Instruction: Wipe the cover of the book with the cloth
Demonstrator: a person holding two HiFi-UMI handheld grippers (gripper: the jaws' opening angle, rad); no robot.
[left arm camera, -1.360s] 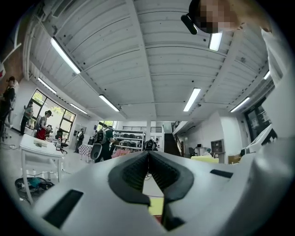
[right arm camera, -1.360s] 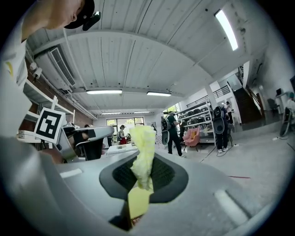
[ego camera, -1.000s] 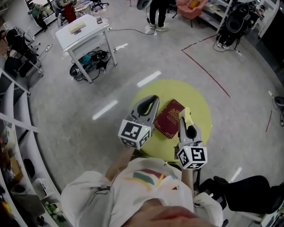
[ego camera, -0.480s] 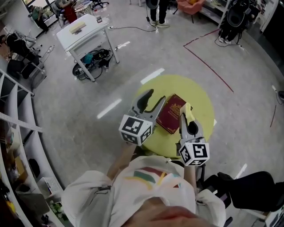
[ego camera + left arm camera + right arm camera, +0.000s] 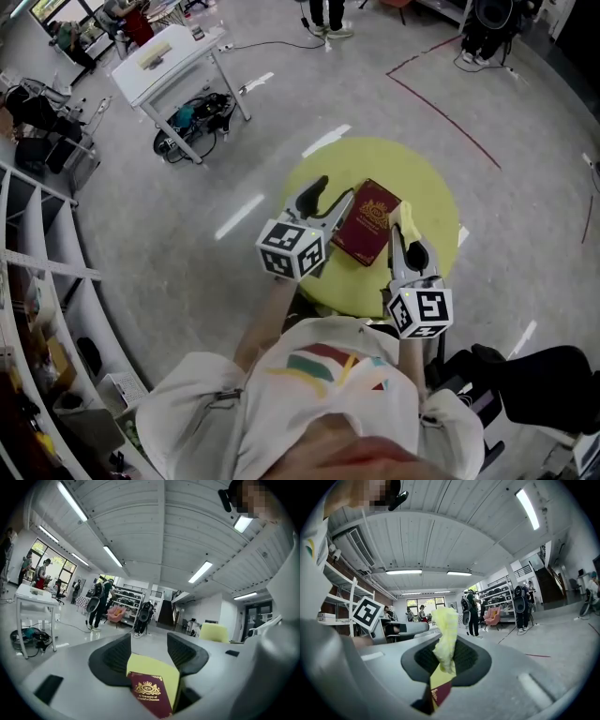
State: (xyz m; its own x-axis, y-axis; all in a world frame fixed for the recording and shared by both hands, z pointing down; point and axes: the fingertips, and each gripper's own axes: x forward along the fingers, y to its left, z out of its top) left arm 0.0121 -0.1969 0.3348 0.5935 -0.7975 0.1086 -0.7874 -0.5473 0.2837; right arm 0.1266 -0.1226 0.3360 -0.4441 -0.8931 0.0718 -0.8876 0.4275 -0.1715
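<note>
The book (image 5: 367, 222) lay closed, cover up, near the middle of the round yellow table (image 5: 431, 183), its long side running toward the near-left edge. The left gripper (image 5: 333, 197) hung over that near-left part of the table, beside the book's left edge. Its jaws were opening and stood wide apart. In the left gripper view the book (image 5: 151, 693) showed low in the gap between them, but neither pad pressed on it, so nothing was held there.

The right gripper (image 5: 403, 232) stood just off the book's right edge, its jaws clenched on the cloth (image 5: 404, 216). The yellow cloth (image 5: 446, 634) stuck up out of the pinch as a crumpled tuft. I could not tell whether any of it touched the cover.

The step in hand looked like the set-up for wiping, with the cloth gripped and the book not yet pinned. Next, the left gripper probably needed to steady the book at its near-left corner or edge. The right one would then lower the cloth flat onto the cover and sweep across it, pressing lightly so the book did not slide on the table.
</note>
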